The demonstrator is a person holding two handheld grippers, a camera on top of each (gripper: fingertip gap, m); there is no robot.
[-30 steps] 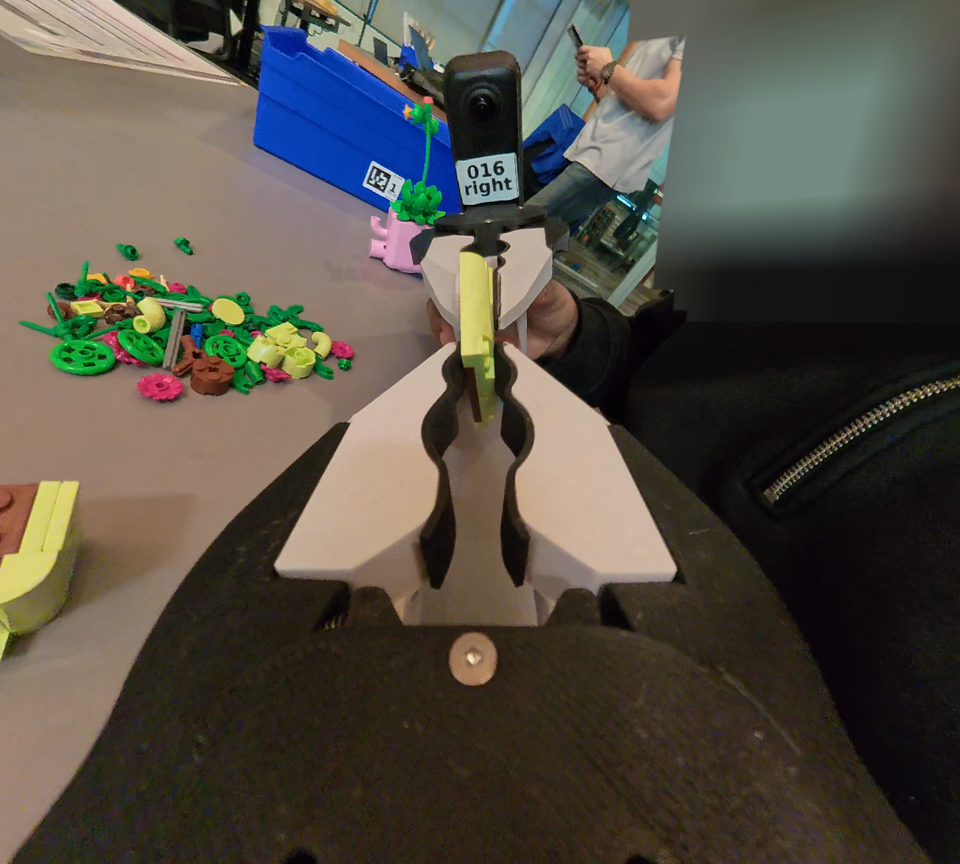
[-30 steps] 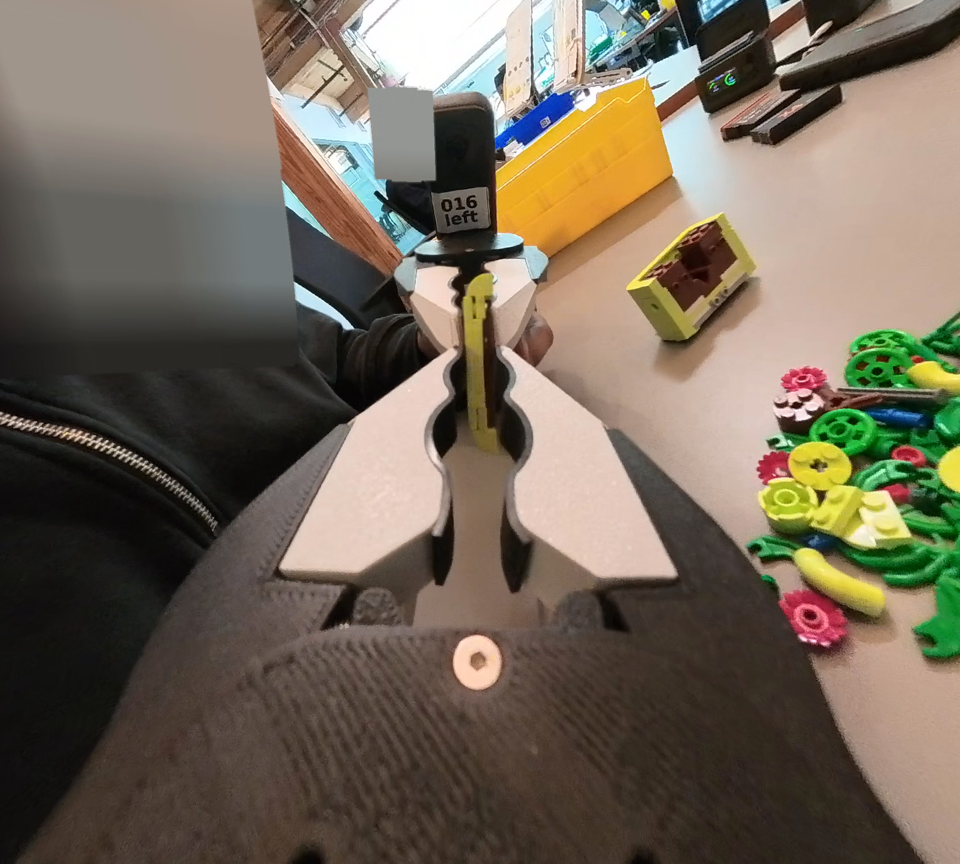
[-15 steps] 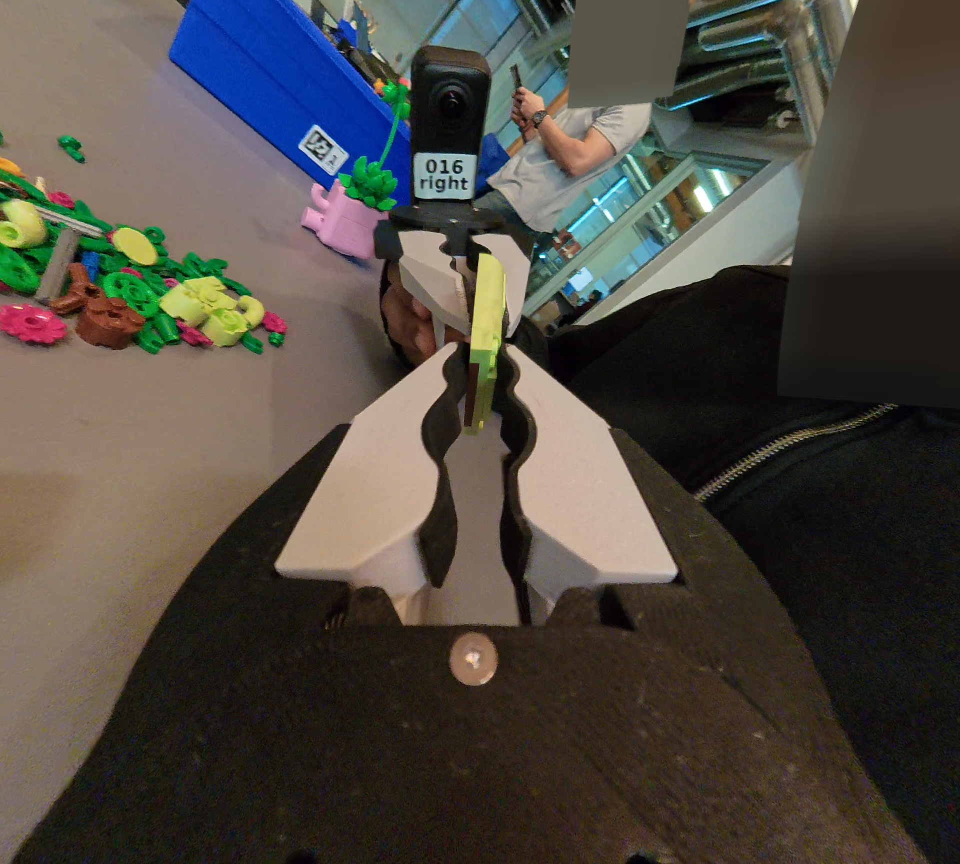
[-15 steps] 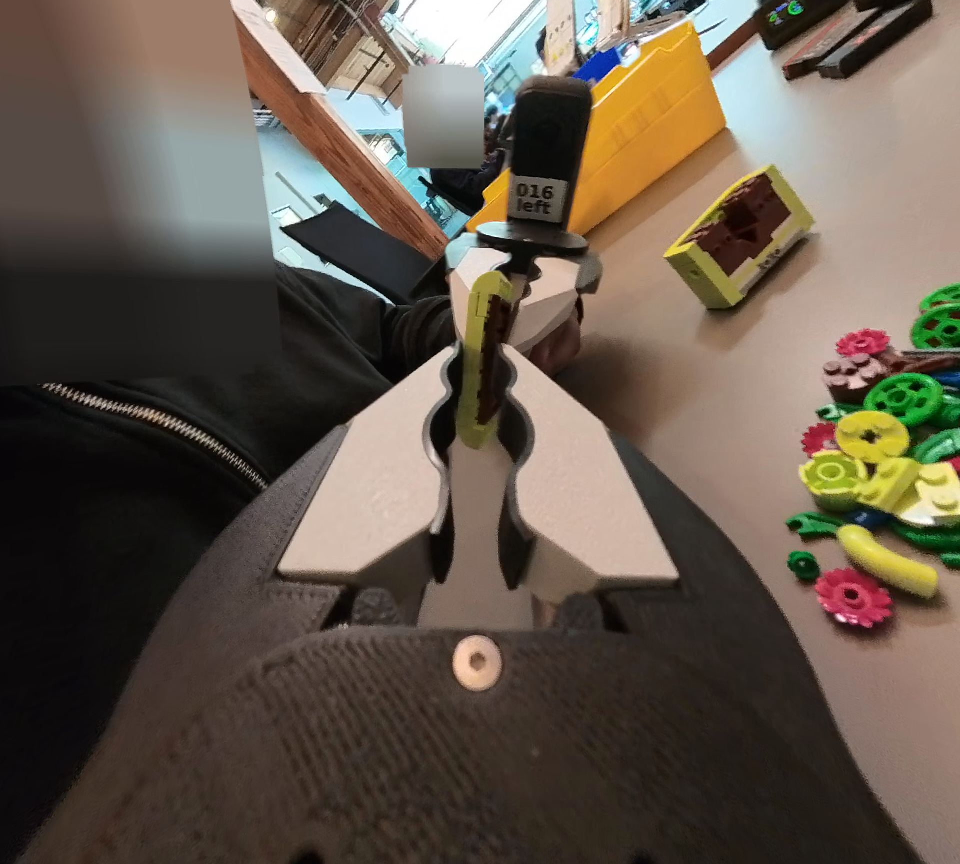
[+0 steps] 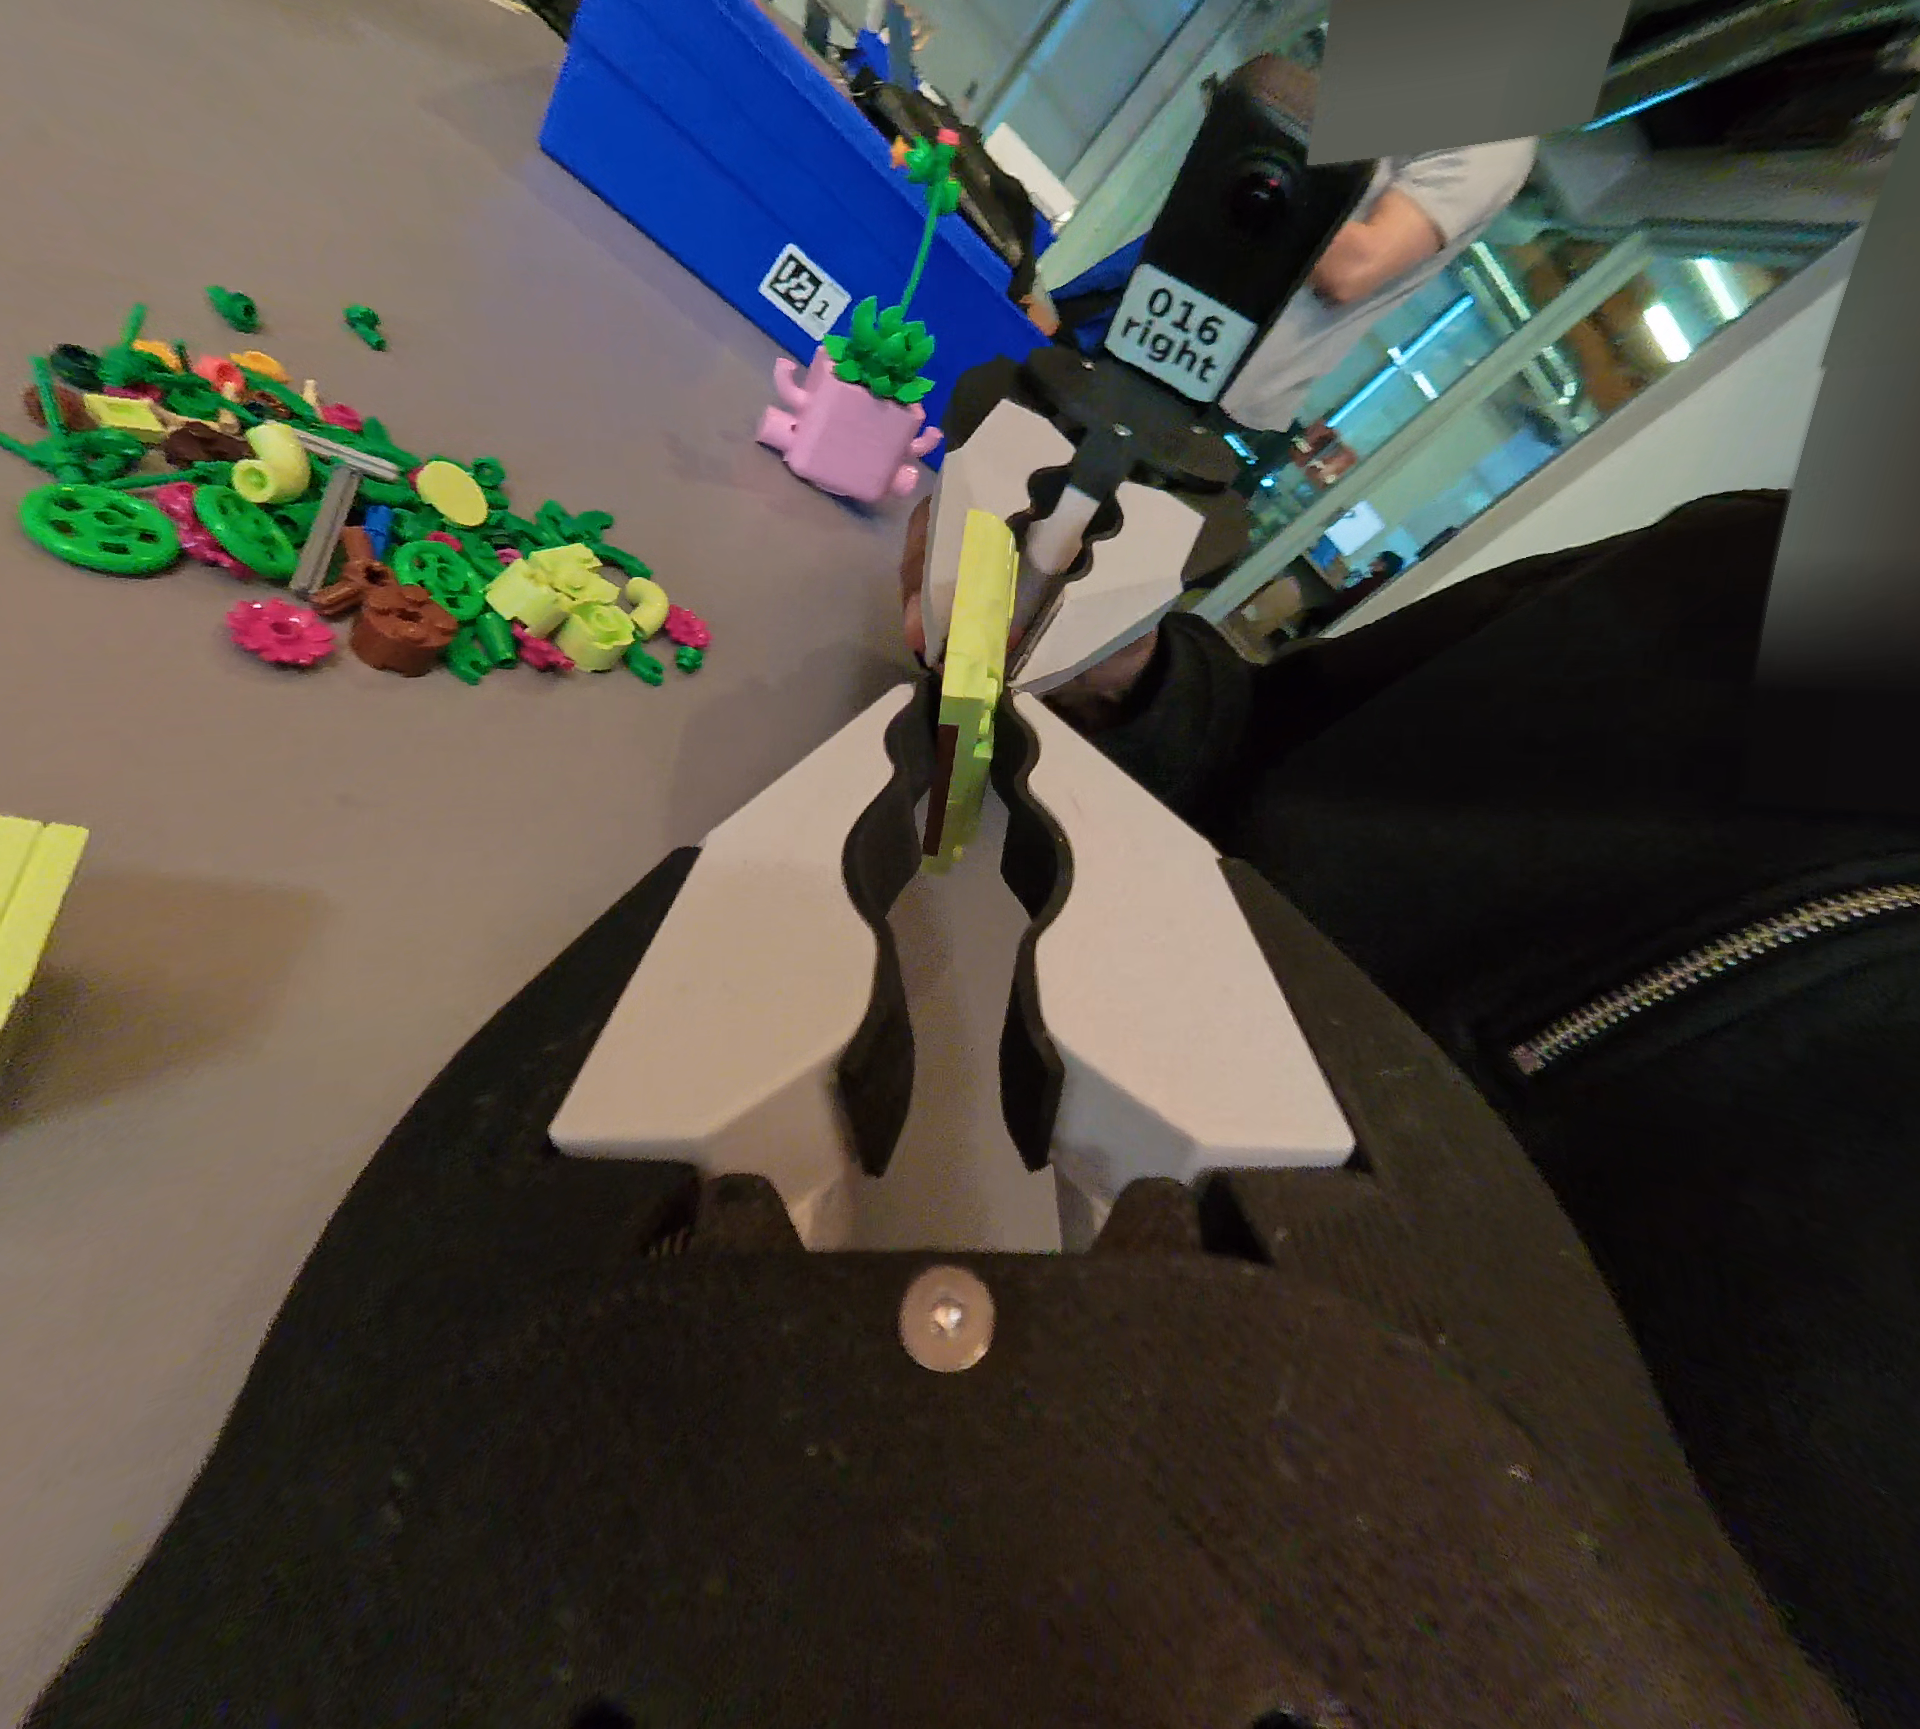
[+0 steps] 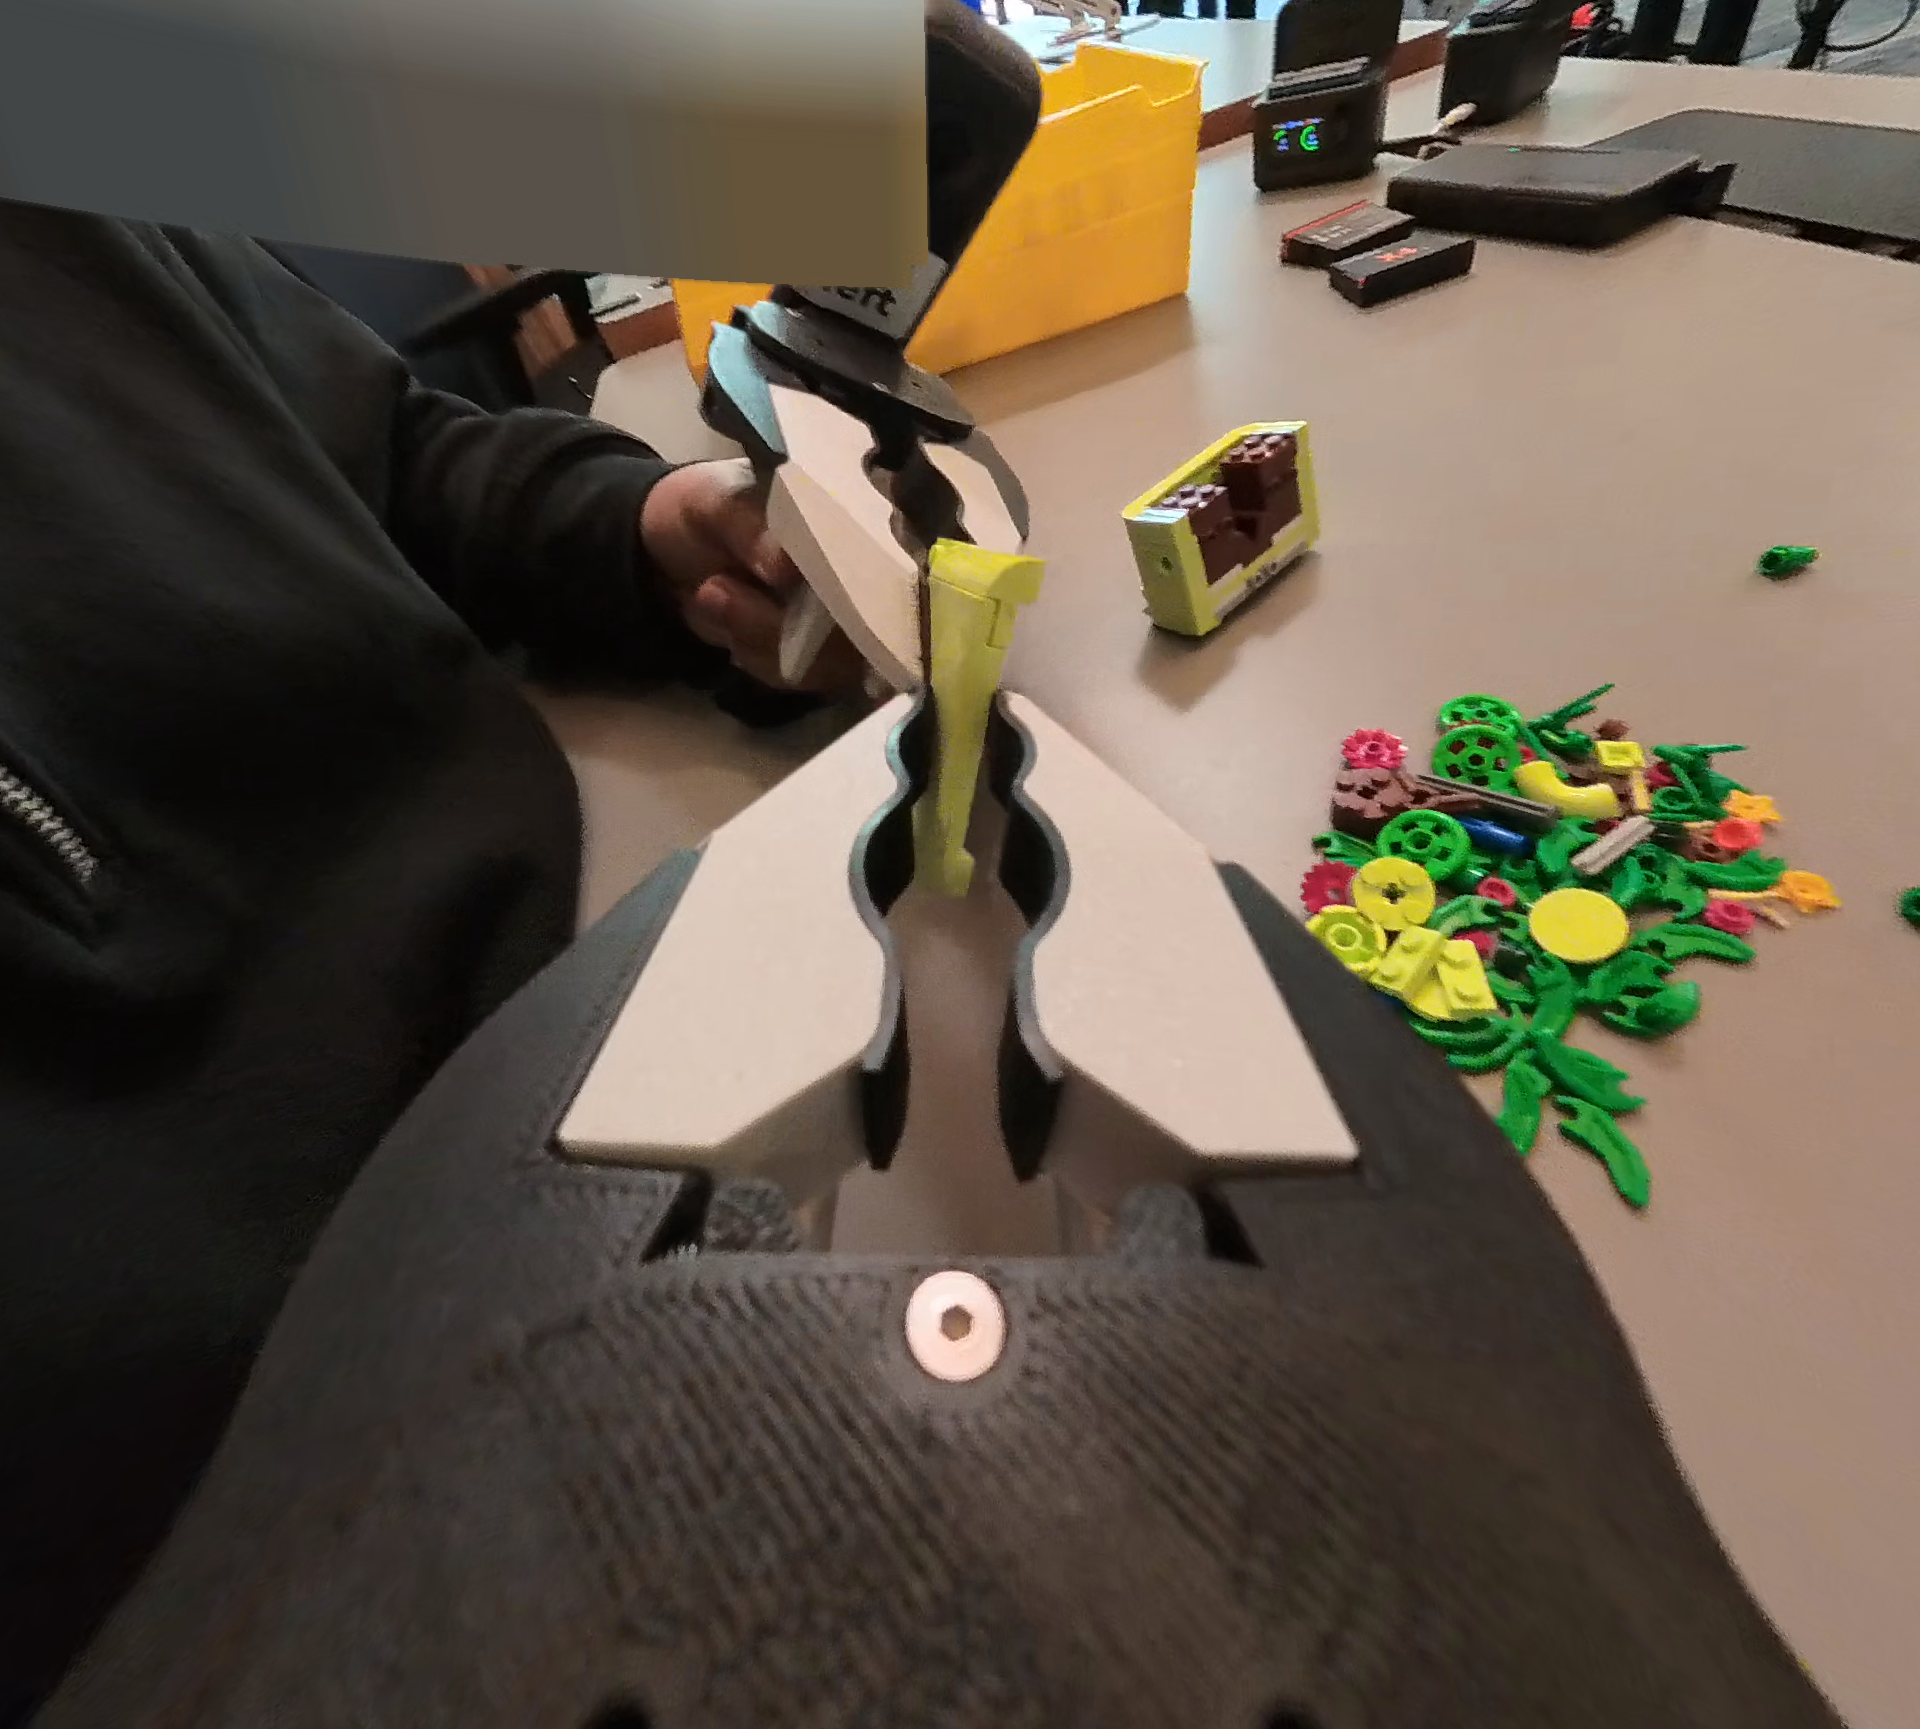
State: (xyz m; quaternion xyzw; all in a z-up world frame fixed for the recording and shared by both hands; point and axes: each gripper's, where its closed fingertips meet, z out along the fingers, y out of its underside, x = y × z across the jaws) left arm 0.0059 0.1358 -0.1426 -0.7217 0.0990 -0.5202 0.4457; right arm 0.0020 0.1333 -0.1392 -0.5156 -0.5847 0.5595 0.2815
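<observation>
A flat lime-green brick piece (image 5: 977, 640) with a brown layer on one side is held in the air between my two grippers, which face each other tip to tip. My left gripper (image 5: 961, 708) is shut on one end of it. My right gripper (image 6: 954, 718) is shut on the other end of the piece (image 6: 961, 713). In the right wrist view the left gripper's fingers (image 6: 831, 557) are tilted and a hand grips its handle. In the left wrist view the right gripper's fingers (image 5: 1127, 557) are also tilted. A person in a black jacket (image 6: 260, 588) holds both.
A pile of small green, lime, pink and brown pieces (image 5: 312, 526) lies on the grey table (image 5: 364, 848), also in the right wrist view (image 6: 1538, 890). There are a pink pot with a green plant (image 5: 852, 432), a blue bin (image 5: 727, 152), a lime box with brown bricks (image 6: 1226, 526), a yellow bin (image 6: 1081, 204) and black devices (image 6: 1320, 121). The tips of both grippers are at nearly the same place.
Both grippers have rolled against each other, so each now appears tilted in the other's view. They stay shut on the lime piece. The views have swung to show more of the table.
</observation>
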